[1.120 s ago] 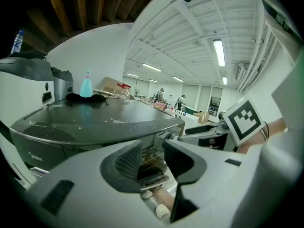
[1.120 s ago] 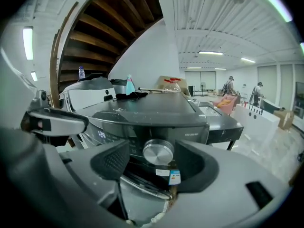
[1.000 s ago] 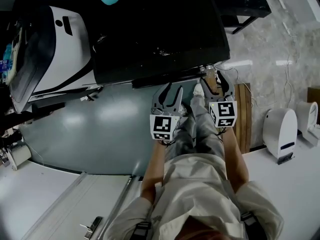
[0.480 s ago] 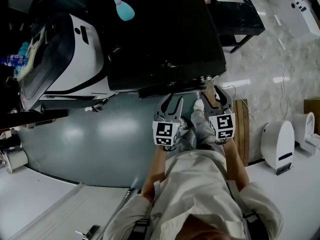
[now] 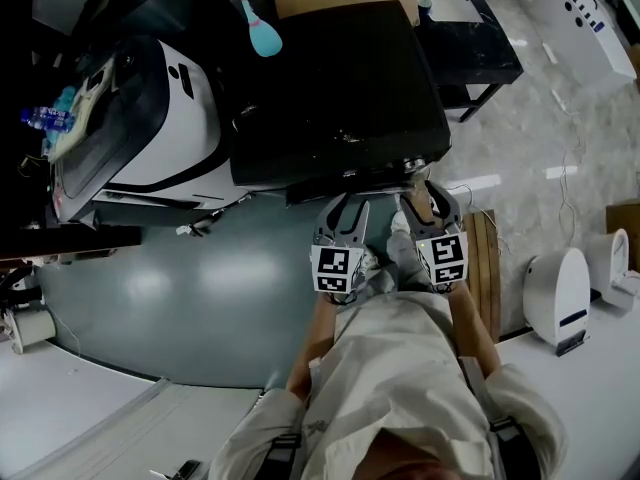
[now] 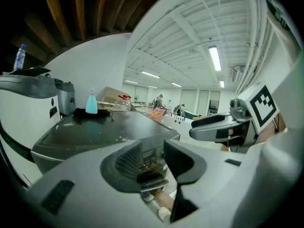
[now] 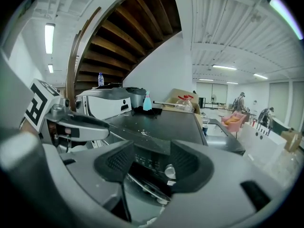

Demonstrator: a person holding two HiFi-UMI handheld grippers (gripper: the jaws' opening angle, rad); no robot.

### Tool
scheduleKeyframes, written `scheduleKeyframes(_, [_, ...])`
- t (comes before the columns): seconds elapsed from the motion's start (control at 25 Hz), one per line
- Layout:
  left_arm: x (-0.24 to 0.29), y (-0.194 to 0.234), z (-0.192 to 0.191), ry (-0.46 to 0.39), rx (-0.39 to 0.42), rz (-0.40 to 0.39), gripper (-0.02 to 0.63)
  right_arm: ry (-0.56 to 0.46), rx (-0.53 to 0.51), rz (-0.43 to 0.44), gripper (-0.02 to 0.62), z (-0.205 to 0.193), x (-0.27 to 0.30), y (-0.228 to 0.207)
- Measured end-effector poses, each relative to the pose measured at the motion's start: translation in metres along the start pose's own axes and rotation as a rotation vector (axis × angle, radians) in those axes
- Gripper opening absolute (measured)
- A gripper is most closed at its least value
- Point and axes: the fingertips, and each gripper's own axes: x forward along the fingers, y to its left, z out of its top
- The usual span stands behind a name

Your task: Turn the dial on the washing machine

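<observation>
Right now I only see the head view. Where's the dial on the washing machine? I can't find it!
Observer: The right gripper view shows the silver dial on the front of the washing machine, framed between the jaws of the right gripper.
Operator: Is it grabbing it?
Observer: No. Its jaws have just been closing but stand apart, not touching the dial.
Operator: And the other one?
Observer: The left gripper has open jaws framing only the machine's front corner.

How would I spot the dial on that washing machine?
Find the big black-topped washing machine in front of the person. Along its front edge runs a dark control panel. The dial sits right of the small flat buttons, the only round silver knob there.
</observation>
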Motion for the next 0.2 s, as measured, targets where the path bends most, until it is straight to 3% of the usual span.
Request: scheduleKeyframes(0.2, [-0.0062, 0.001, -0.0021, 0.002, -0.004, 0.005, 0.152, -0.005, -0.017, 0.001, 0.233, 0.0058, -0.0014, 0.0041])
